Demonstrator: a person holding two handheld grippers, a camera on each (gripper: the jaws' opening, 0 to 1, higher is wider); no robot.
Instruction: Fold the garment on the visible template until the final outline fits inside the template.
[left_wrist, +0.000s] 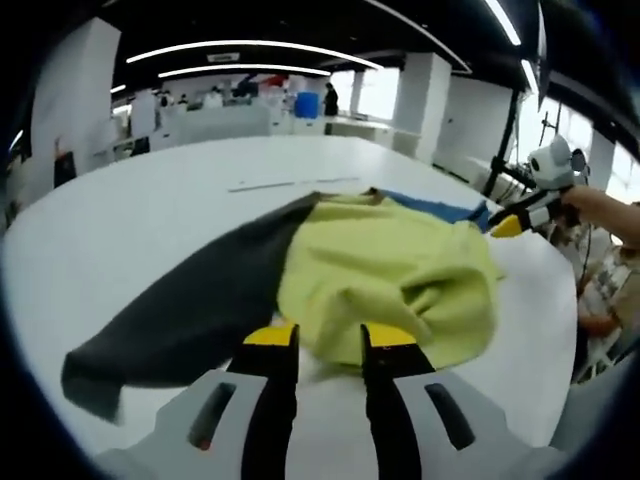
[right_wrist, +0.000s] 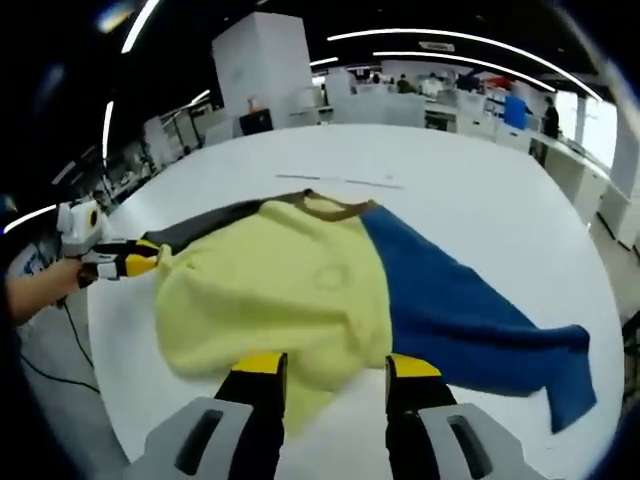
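Note:
A garment lies crumpled on the white table (left_wrist: 140, 210). Its yellow body (left_wrist: 385, 265) is bunched in the middle, with a dark grey sleeve (left_wrist: 170, 320) on one side and a blue sleeve (right_wrist: 470, 315) on the other. A brown collar (right_wrist: 325, 207) faces the far side. My left gripper (left_wrist: 330, 340) is open, and the yellow hem lies between its tips. My right gripper (right_wrist: 337, 368) is open over the opposite yellow hem. Each gripper also appears across the cloth from the other: the right gripper (left_wrist: 515, 220) and the left gripper (right_wrist: 135, 262). A thin line mark (right_wrist: 340, 181) crosses the table beyond the collar.
The table edge (right_wrist: 110, 380) runs close to my side. A person's hand and forearm (left_wrist: 600, 210) hold the right gripper. Desks, pillars and other people stand far behind in the room. A blue bin (left_wrist: 306, 104) stands in the distance.

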